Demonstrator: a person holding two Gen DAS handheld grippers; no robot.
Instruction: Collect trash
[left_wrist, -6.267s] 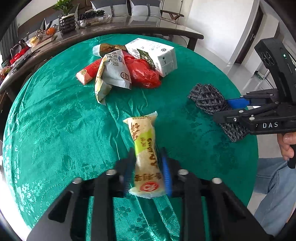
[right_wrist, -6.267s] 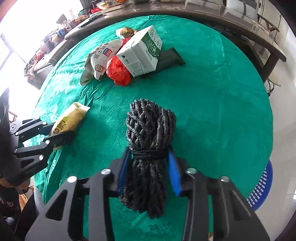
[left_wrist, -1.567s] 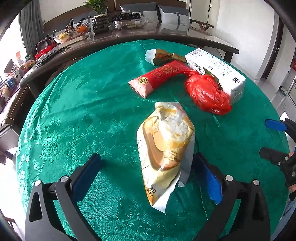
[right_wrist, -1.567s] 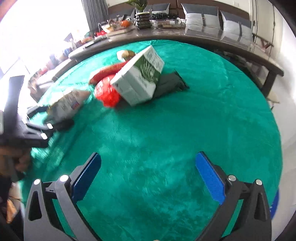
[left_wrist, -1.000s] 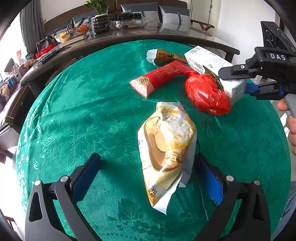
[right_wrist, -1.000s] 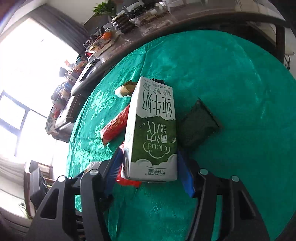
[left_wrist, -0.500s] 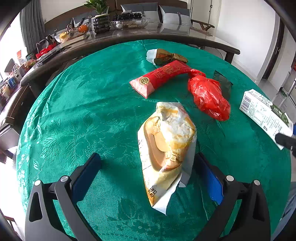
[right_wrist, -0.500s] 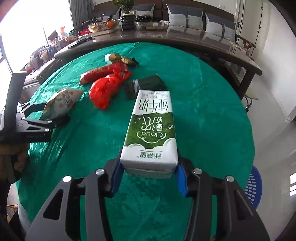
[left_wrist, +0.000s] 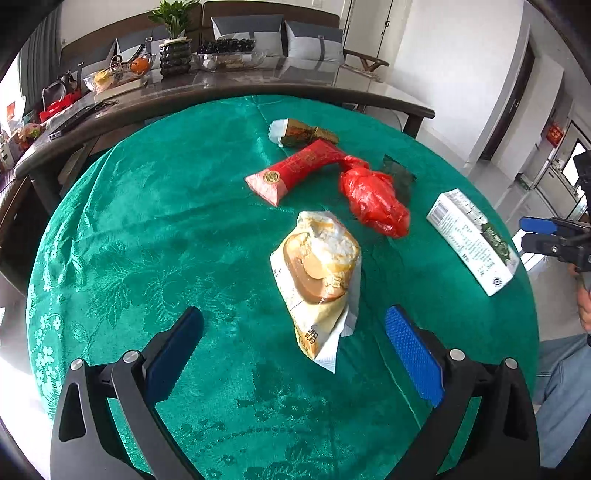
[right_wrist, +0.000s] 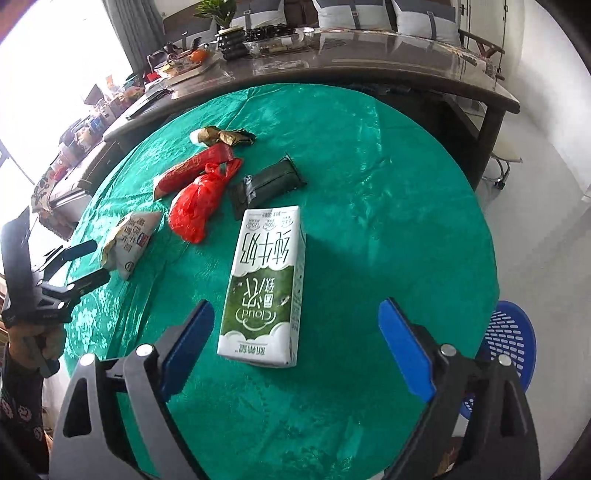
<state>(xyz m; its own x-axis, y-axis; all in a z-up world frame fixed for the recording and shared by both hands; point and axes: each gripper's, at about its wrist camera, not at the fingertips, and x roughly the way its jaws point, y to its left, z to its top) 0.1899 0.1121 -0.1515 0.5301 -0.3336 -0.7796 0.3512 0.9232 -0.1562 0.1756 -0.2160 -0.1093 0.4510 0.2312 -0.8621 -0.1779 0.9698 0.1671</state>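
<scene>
Jaws of the right gripper (right_wrist: 295, 341) are opening, blue pads wide apart, and the milk carton (right_wrist: 265, 286) lies flat on the table (right_wrist: 388, 221) between them, touched by neither pad. Its white end points at 6 o'clock toward the camera, its long side runs toward 12. Jaws of the left gripper (left_wrist: 293, 349) also stand wide, bracketing the lower end of a cream snack bag (left_wrist: 319, 273) without pressing on it; that bag lies flat, its torn white edge toward 6.

In the right wrist view, a dark green pouch (right_wrist: 266, 184) lies just past the carton's far end at 12. A crumpled red plastic bag (right_wrist: 197, 203) sits at 11, just beside the pouch, and a long red packet (right_wrist: 192, 168) lies beyond it, touching the bag's knot. A gold wrapper (right_wrist: 221, 136) rests farther out, near the packet's far tip. The snack bag appears at 9 with the left gripper's fingers around it.

In the left wrist view, the red bag is at 1 o'clock from the snack bag, the red packet at 12, and the carton well apart at 3, near the table's edge.

A blue perforated basket (right_wrist: 509, 339) stands on the floor off the table at 4 in the right view. A dark sideboard (right_wrist: 369, 59) with bowls and a plant runs behind the table at 12.
</scene>
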